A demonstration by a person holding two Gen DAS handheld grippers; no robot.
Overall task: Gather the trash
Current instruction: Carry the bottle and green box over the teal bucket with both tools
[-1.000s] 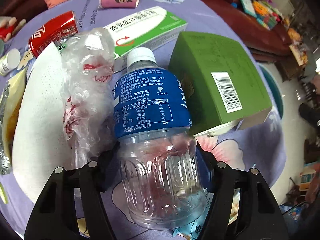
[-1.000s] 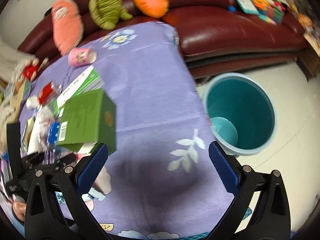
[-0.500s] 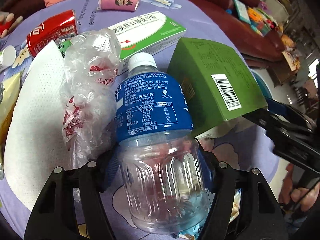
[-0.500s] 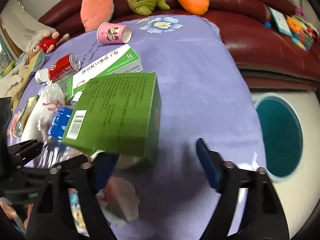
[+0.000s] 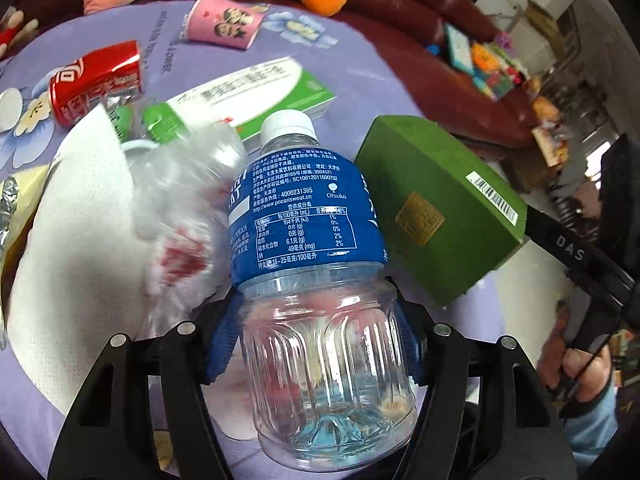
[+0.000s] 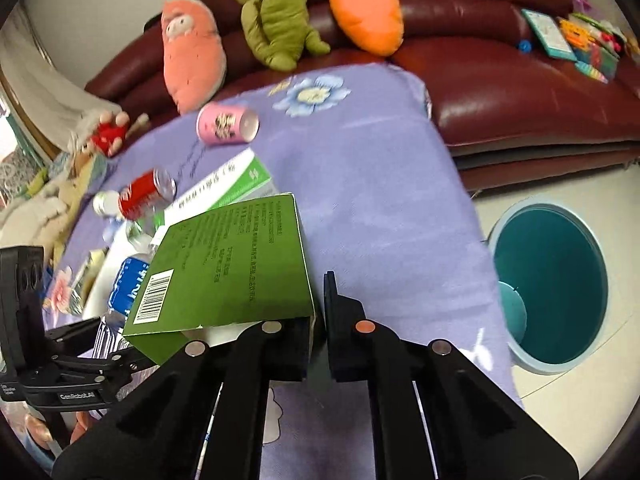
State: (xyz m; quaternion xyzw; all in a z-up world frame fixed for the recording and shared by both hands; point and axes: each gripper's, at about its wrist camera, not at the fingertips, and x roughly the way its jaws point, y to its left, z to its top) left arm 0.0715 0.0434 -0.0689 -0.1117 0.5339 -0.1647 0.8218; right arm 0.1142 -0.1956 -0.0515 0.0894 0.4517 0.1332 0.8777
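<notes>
A clear plastic bottle with a blue label and white cap sits between the blue pads of my left gripper. The pads press on its ribbed lower body, and the jaws are still closing a little. The bottle shows again at the left of the right wrist view. My right gripper is shut on the near side wall of a green cardboard box. One finger is inside the open end and one outside. The box stands tilted just right of the bottle.
A teal bin stands on the floor right of the purple-clothed table. On the table lie a pink cup, red can, white-green carton, crumpled plastic bag and paper towel. Plush toys line the sofa behind.
My right gripper swung left from above the bare cloth to the green box and shut on its wall, tipping the box up. My left gripper rose slightly with the bottle.
</notes>
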